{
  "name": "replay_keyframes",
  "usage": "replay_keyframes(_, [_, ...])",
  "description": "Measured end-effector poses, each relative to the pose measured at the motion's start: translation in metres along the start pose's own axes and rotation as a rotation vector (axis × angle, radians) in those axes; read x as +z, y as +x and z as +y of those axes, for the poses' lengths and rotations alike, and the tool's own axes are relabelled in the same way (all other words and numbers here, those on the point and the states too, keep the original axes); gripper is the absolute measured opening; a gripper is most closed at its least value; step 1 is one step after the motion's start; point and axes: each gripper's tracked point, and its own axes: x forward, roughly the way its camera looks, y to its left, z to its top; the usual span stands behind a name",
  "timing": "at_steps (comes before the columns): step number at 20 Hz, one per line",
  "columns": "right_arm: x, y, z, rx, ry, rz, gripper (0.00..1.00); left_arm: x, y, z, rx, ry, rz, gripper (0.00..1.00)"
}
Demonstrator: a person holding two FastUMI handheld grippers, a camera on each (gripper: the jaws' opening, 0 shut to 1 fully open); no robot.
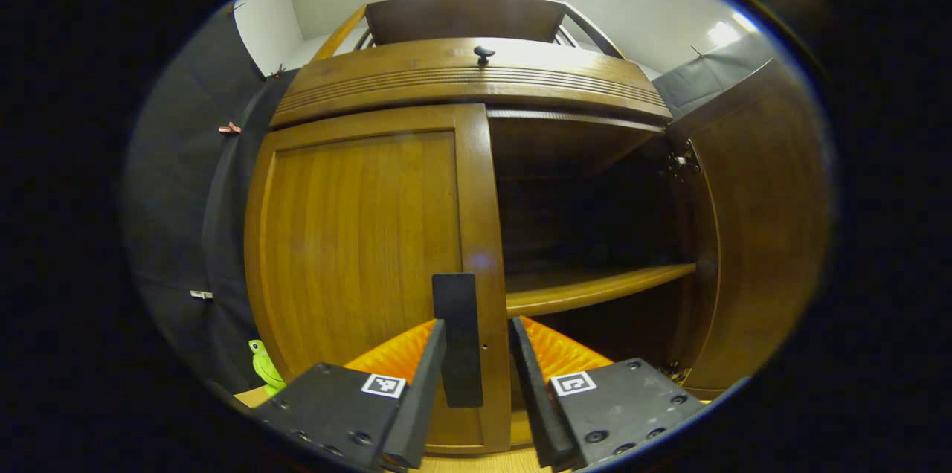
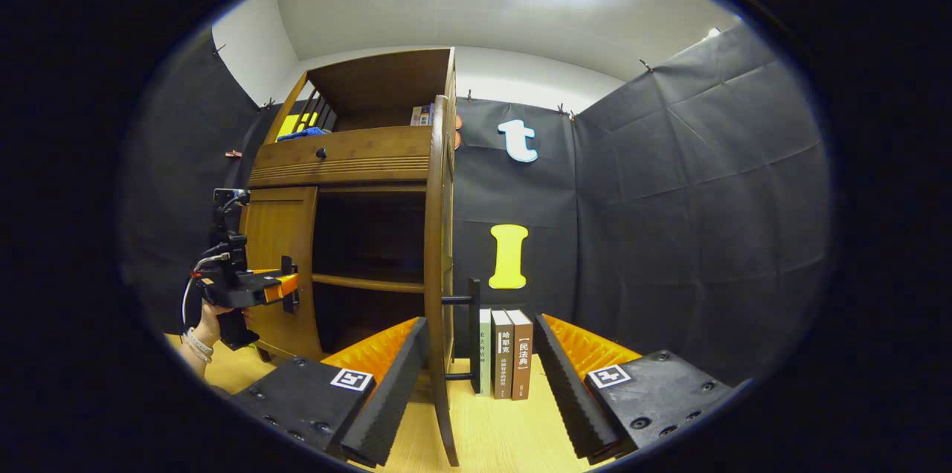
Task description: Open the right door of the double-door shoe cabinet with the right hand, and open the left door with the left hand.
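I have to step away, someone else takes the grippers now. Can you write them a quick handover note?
Right gripper: open, straddling the right door's handle; right door already swung open.
Left gripper: open, fingers either side of the left door's handle, not clamped.
Left door is closed.
Left to do: close on that handle and pull the left door open.

Three books (image 2: 502,352) stand upright side by side on the wooden surface (image 2: 506,436) against the black wall cloth (image 2: 669,220). A green toy frog (image 1: 262,367) sits low beside the cloth.
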Motion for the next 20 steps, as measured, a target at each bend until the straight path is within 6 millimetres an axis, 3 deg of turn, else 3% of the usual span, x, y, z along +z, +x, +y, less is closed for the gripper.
replay_keyframes(4, [0.002,0.000,0.007,0.019,-0.015,-0.013,0.89,-0.004,0.001,0.003,0.011,-0.007,0.016,0.41])
replay_keyframes(5, [0.004,0.000,0.008,0.022,-0.023,-0.021,0.93,-0.006,0.000,0.005,0.017,0.000,0.024,0.41])
replay_keyframes(8, [0.004,0.001,0.004,0.014,-0.030,-0.029,0.87,-0.006,0.002,0.007,0.037,0.029,0.017,0.39])
replay_keyframes(11, [0.001,0.001,0.003,0.014,-0.019,-0.017,0.85,-0.014,0.000,0.007,0.045,0.057,0.040,0.43])
replay_keyframes(14, [0.001,0.003,0.002,0.013,-0.026,-0.021,0.85,-0.015,0.002,0.016,0.074,0.069,0.037,0.62])
replay_keyframes(17, [0.001,0.002,0.003,0.014,-0.027,-0.020,0.85,-0.025,0.013,0.018,0.071,0.000,0.065,0.70])
replay_keyframes(20, [0.001,0.003,0.000,0.005,-0.023,-0.017,0.85,-0.028,0.025,0.024,0.086,0.003,0.070,0.70])
